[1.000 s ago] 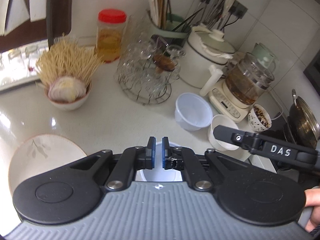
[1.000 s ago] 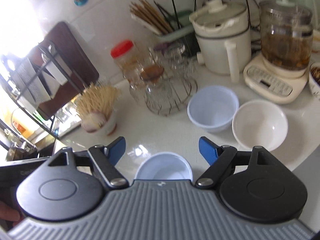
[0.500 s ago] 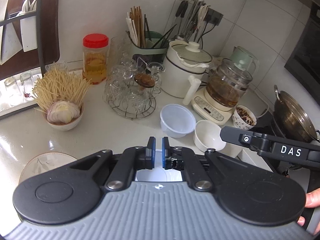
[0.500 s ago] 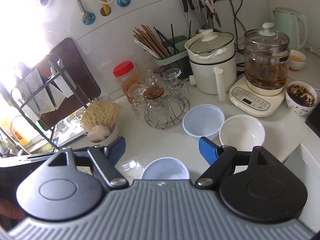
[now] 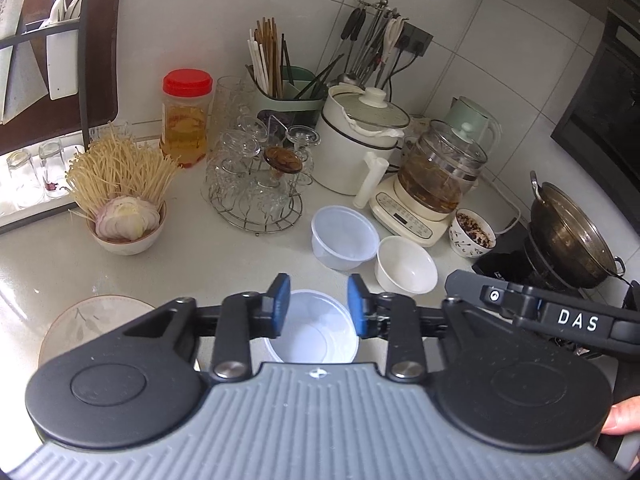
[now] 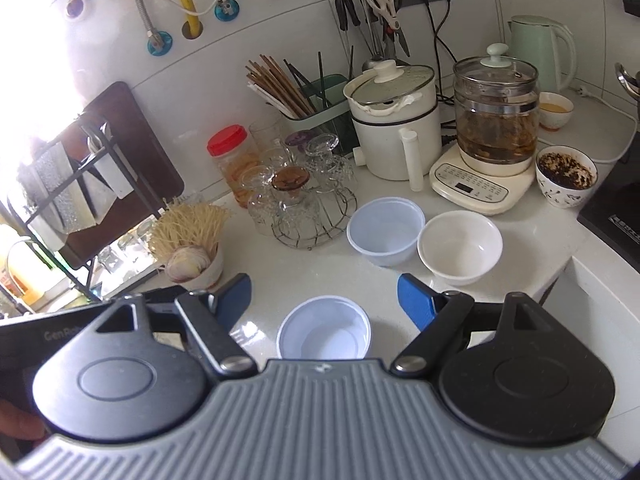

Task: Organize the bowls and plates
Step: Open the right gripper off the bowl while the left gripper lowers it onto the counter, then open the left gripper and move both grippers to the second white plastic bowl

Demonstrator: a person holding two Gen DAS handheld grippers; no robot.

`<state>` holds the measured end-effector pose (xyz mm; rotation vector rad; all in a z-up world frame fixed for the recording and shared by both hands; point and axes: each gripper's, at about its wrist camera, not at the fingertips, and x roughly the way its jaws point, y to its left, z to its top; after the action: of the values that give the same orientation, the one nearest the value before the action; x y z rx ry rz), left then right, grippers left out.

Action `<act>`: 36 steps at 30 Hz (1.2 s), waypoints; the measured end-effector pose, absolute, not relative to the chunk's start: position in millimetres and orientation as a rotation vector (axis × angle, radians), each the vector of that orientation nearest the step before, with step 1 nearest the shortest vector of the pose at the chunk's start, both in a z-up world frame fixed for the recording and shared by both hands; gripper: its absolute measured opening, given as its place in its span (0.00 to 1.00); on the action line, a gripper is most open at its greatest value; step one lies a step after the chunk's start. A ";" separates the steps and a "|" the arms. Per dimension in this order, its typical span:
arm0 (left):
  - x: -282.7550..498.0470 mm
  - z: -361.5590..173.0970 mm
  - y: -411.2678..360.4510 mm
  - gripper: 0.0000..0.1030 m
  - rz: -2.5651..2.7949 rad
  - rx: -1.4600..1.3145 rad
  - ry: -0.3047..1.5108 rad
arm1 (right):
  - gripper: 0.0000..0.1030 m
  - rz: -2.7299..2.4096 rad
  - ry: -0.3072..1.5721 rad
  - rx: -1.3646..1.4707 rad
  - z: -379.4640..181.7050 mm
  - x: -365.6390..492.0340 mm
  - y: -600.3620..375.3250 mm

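Observation:
A small clear plastic bowl stands on the white counter right under my left gripper, which is open and empty above it. The same bowl shows below my right gripper, open wide and empty. A larger clear plastic bowl and a white ceramic bowl stand side by side farther back; they also show in the right wrist view, the plastic one left of the ceramic one. A leaf-patterned plate lies at the near left.
A bowl of enoki mushrooms and onion stands at left. A wire rack of glasses, a red-lidded jar, a chopstick holder, a white cooker, a glass kettle and a patterned bowl fill the back. A dish rack stands left.
My left gripper was shut and has opened. Both grippers have pulled back and up, so more of the counter shows. The small plastic bowl stays on the counter.

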<state>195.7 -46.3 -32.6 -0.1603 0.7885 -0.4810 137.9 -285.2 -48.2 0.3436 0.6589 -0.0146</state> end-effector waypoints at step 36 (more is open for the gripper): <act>316.2 -106.4 -155.6 0.45 -0.342 -0.204 1.023 | 0.75 0.044 0.820 0.385 -101.0 255.5 -387.0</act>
<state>316.2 -155.6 -106.4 -0.2037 1.0229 -0.3424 255.5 -387.0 -101.0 0.3846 0.8197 0.0444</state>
